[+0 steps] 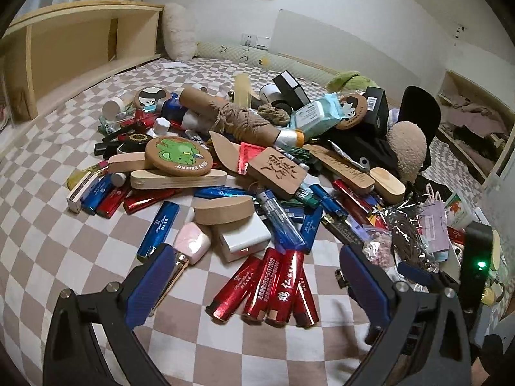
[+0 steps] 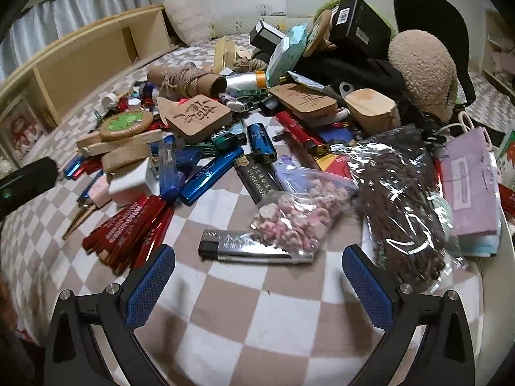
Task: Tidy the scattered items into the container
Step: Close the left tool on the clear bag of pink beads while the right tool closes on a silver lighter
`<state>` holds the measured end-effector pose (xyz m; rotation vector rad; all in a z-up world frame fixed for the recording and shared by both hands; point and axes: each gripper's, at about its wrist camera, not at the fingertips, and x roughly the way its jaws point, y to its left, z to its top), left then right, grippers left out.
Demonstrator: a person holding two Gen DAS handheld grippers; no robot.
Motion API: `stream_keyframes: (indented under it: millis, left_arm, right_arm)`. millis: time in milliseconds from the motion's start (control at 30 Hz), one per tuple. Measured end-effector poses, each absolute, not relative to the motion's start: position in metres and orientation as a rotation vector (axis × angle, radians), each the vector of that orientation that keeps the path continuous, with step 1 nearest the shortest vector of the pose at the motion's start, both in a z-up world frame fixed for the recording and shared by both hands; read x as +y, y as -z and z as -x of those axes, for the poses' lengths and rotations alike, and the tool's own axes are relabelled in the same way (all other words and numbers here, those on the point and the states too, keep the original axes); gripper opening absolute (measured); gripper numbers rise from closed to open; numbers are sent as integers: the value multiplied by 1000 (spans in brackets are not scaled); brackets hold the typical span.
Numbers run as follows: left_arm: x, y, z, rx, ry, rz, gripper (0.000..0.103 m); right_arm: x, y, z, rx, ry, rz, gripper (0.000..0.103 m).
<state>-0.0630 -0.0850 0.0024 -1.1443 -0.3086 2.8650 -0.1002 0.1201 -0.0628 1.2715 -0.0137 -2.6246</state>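
A heap of small items covers the checkered bedspread (image 1: 48, 225). From the left, a round cork coaster with a green elephant (image 1: 179, 153) reads "BEST FRIEND"; a carved wooden tag (image 1: 276, 172) bears cut characters I cannot read. The left gripper (image 1: 254, 276) is spread wide, holding nothing, with four red lighters (image 1: 270, 289) printed in white script lying between its jaws. The right gripper (image 2: 257, 276) is likewise released; a silver lighter (image 2: 251, 247) lies crosswise just ahead, between its blue fingers (image 2: 151, 286), touching a clear bag of pink pieces (image 2: 299, 212).
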Motion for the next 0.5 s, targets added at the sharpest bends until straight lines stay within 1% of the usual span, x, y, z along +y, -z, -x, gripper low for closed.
stream_keyframes:
  millis: [67, 100, 167, 300, 500]
  left_arm:
    - [-85, -1, 64, -304, -2865, 1152, 103]
    - [-85, 0, 64, -305, -2863, 1156, 103]
    - [-84, 2, 66, -311, -2858, 1164, 103]
    - [-81, 4, 67, -306, -2850, 1169, 103]
    - [-70, 7, 67, -295, -2809, 1170, 102]
  right_arm:
    - [116, 68, 103, 11, 2611, -1285, 102]
    - [114, 70, 104, 18, 2604, -1293, 92]
    - [114, 74, 105, 17, 2593, -1305, 81]
    - [119, 74, 104, -29, 2579, -1300, 81]
    - [124, 71, 92, -26, 2543, -1294, 81]
